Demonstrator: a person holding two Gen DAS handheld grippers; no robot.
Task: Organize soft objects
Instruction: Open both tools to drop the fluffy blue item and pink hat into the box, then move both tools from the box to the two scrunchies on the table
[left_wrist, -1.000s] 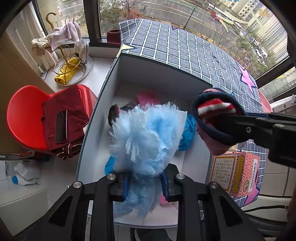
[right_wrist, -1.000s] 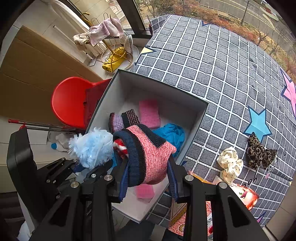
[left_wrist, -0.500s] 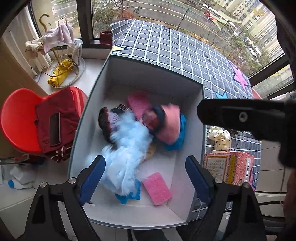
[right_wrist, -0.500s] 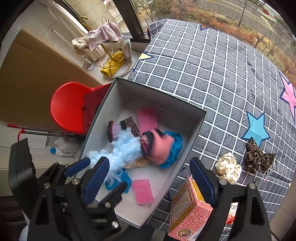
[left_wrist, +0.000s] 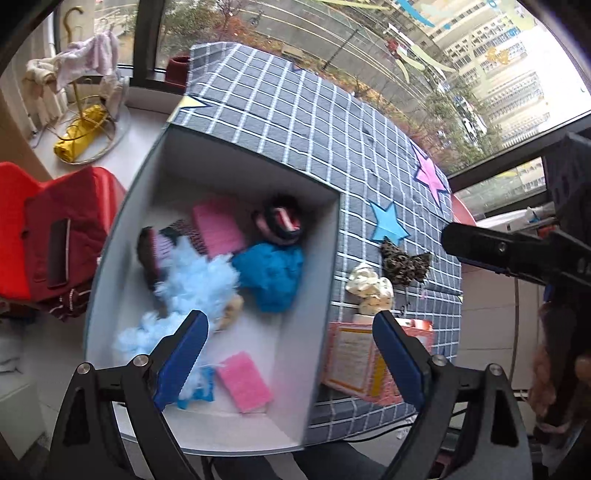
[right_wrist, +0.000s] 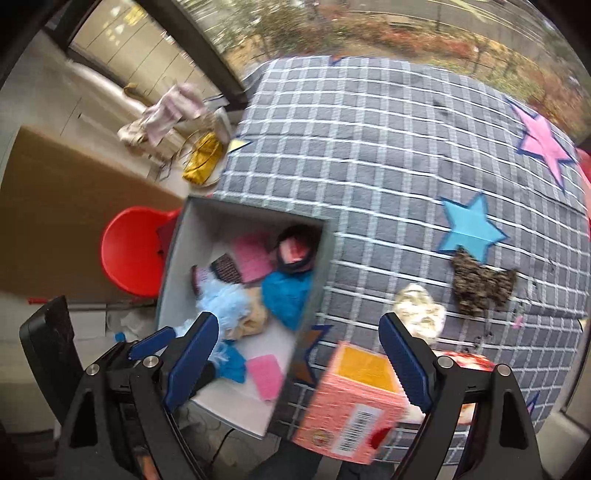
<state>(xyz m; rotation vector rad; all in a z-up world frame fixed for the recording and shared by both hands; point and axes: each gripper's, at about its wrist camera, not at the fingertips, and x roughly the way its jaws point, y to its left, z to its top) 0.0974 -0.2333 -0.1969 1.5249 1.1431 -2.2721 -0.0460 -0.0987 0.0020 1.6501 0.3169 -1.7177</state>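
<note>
A grey box (left_wrist: 334, 266) (right_wrist: 173, 258) on the checked tablecloth holds soft things: a fluffy light-blue piece (left_wrist: 192, 280) (right_wrist: 225, 299), a pink and navy knit hat (left_wrist: 280, 219) (right_wrist: 295, 251), a bright blue cloth (left_wrist: 271, 271) (right_wrist: 288, 295) and pink sponges (left_wrist: 243, 380). A cream scrunchie (left_wrist: 369, 288) (right_wrist: 419, 310) and a leopard bow (left_wrist: 404, 262) (right_wrist: 480, 284) lie on the cloth right of the box. My left gripper (left_wrist: 291, 362) is open and empty above the box's near end. My right gripper (right_wrist: 299, 365) is open and empty above the box's right edge.
A pink carton (right_wrist: 351, 402) (left_wrist: 354, 362) stands at the table's near edge, right of the box. A red chair (left_wrist: 55, 236) with a dark red garment is left of the table. A wire rack with a yellow bundle (left_wrist: 77, 136) stands by the window.
Both grippers opened and dropped their loads: the light-blue fluffy piece and the pink knit hat now lie in the box. Both grippers have drawn back and shifted right.
</note>
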